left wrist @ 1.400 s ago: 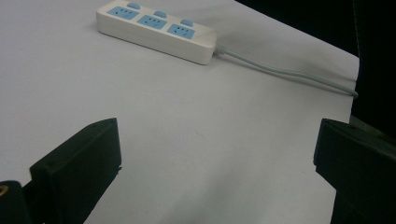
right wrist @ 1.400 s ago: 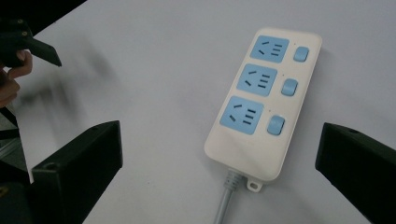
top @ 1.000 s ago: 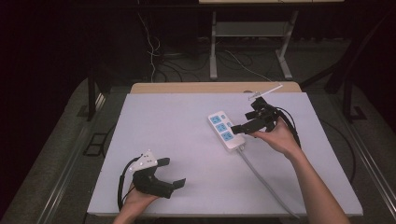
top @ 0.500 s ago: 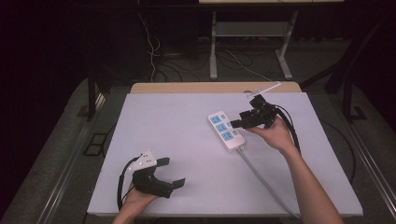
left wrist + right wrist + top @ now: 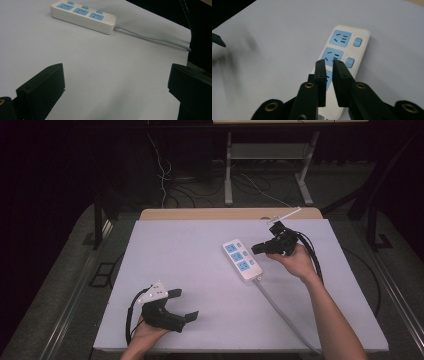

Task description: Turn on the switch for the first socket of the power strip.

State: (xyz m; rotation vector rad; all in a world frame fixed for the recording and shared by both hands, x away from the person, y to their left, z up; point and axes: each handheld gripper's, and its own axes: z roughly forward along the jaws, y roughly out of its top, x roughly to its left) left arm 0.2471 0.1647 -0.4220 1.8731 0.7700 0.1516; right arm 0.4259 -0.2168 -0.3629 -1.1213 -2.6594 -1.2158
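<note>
since a second ago the right gripper [image 5: 261, 247] has shifted a little toward the power strip [image 5: 242, 259], its jaws now over the strip's near-right side, while the left gripper [image 5: 180, 304] has stayed where it was near the front-left of the bench [image 5: 190, 245].

the power strip lies flat on the white bench top, right of centre, angled so its far end points to the back left. its grey cord [image 5: 285, 316] leaves the near end and runs diagonally to the front-right edge of the bench, passing under the right forearm.

in the right gripper view the jaws are nearly together, with a narrow slit between them and nothing in it; they hang above the strip's nearest blue socket [image 5: 327, 79], and whether they touch it cannot be told. two blue switches [image 5: 357, 42] sit along the strip's right side in that view.

the left gripper's jaws stand wide apart and hold nothing, as the left gripper view shows, with bare bench between them and the strip [image 5: 83, 15] well beyond.

open surface stretches across the whole left half and the middle front of the bench. a strip of wooden edge [image 5: 230, 214] shows along the back.
</note>
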